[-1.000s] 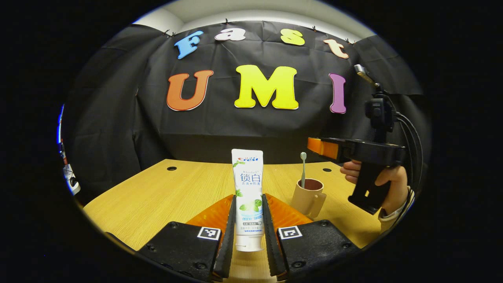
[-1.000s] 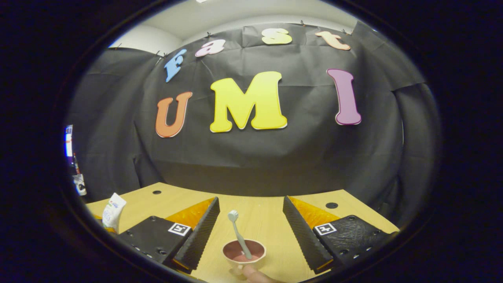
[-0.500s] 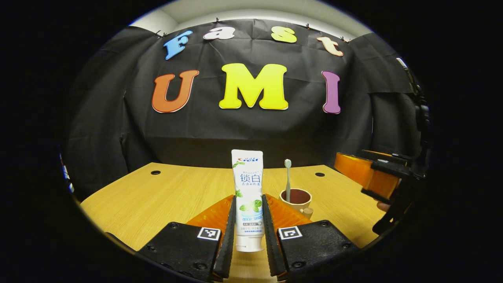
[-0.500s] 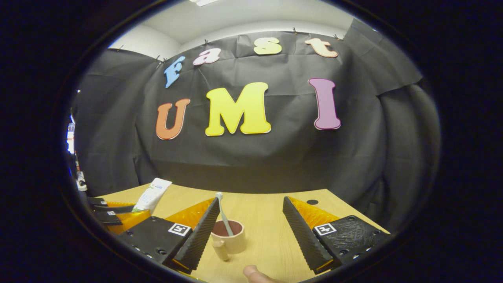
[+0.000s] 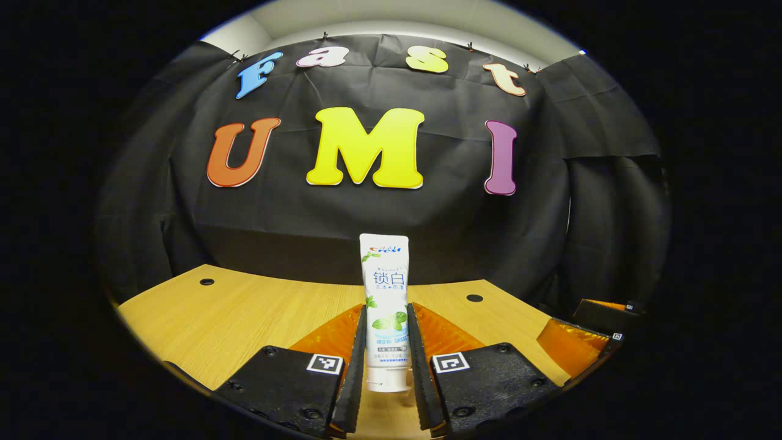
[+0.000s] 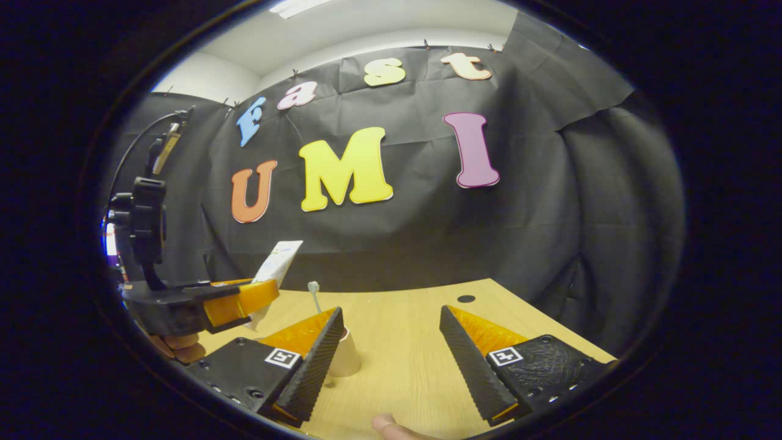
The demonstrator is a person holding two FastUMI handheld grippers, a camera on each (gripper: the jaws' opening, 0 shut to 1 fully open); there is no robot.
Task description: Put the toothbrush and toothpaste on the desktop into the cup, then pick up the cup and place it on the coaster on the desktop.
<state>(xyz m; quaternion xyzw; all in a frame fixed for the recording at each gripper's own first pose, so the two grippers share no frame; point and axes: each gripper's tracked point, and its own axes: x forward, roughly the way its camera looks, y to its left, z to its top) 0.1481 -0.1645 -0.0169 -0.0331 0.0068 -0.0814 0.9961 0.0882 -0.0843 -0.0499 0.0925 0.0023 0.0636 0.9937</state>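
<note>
My left gripper [image 5: 385, 310] is shut on a white toothpaste tube [image 5: 385, 287], which stands upright between its fingers with the cap end down. In the right gripper view that left gripper [image 6: 263, 298] hangs at the left, and its toothpaste tube [image 6: 278, 261] tilts up just left of the cup. The beige cup [image 6: 347, 359] stands on the wooden table [image 6: 403, 366], half hidden behind one finger of my right gripper [image 6: 391, 311]. A toothbrush [image 6: 314, 292] sticks up out of the cup. My right gripper is open, nothing between its fingers; it also shows low at the right as the right gripper [image 5: 577, 342].
The tabletop [image 5: 244, 311] has round cable holes [image 5: 206, 282] [image 5: 474, 297] near its far edge, which meets the black cloth wall. A hand [image 6: 180, 349] holds the left gripper's handle. A fingertip [image 6: 388, 423] shows at the bottom of the right gripper view.
The left gripper has carried the toothpaste toward the cup, which has left its view. The right gripper has drawn back and to the right; the cup now sits behind its finger.
</note>
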